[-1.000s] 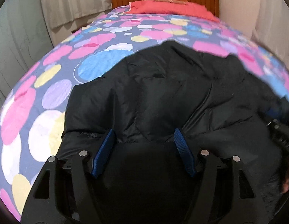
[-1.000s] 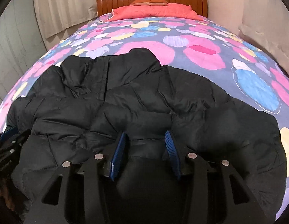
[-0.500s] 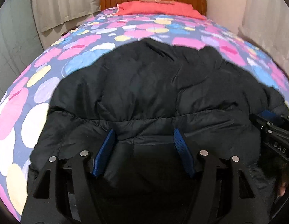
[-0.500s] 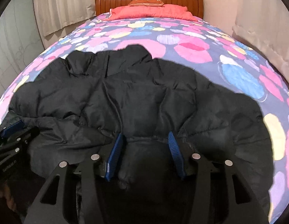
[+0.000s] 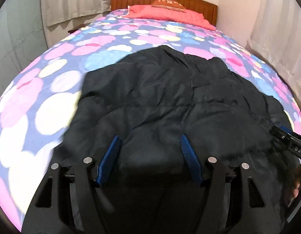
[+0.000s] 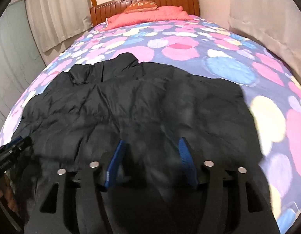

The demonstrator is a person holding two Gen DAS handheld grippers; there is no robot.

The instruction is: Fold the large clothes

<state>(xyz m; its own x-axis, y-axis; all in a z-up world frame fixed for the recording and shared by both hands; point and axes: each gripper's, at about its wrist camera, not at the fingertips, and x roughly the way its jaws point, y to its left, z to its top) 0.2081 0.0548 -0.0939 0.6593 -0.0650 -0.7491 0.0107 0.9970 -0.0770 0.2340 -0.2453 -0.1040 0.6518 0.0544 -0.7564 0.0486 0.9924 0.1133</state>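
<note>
Sprawling black jacket (image 5: 170, 101) — bedspread (image 5: 59, 89), pillow (image 6: 146, 16) beyond.

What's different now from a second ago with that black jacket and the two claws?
Both grippers, left and right, have pulled back toward the foot of the bed, so more of the jacket and bedspread shows. The right jaws have just been opening, jacket fabric between them. The left stays open over the hem. The pillows haven't moved.
</note>
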